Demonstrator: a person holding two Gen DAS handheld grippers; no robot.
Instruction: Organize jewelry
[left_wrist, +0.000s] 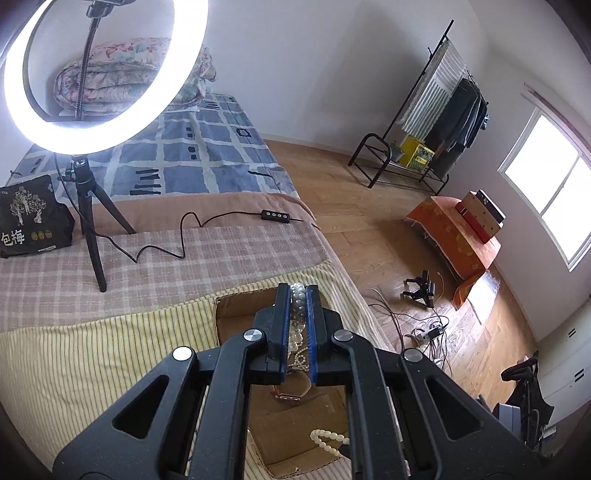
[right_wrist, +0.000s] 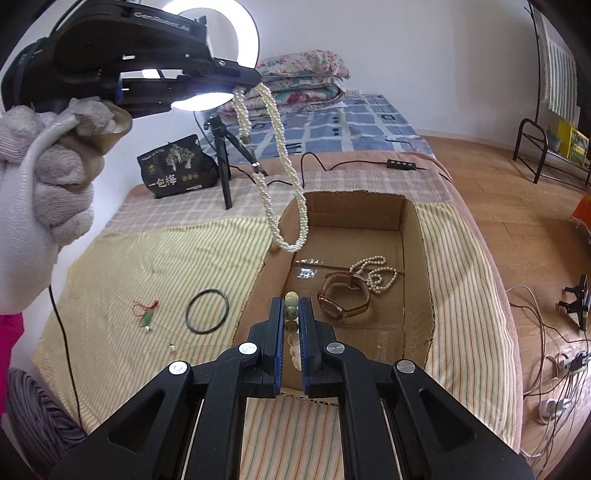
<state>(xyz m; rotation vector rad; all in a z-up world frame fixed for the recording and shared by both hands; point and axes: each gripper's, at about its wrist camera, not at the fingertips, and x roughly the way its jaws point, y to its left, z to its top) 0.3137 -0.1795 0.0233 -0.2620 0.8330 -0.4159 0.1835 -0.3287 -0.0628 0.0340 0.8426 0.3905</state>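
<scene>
Your left gripper (right_wrist: 255, 83) is clamped on the twisted pearl necklace (right_wrist: 291, 206), dangling above the cardboard box (right_wrist: 410, 236); your right gripper (right_wrist: 291, 314) pinches a bead bracelet (right_wrist: 291, 308) over its near edge.

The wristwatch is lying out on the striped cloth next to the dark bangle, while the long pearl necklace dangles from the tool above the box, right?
Not quite. The wristwatch lies inside the cardboard box, beside a small pearl strand, as the right wrist view shows. The dark bangle is on the striped cloth, and the long pearl necklace does dangle from the left tool above the box.
</scene>
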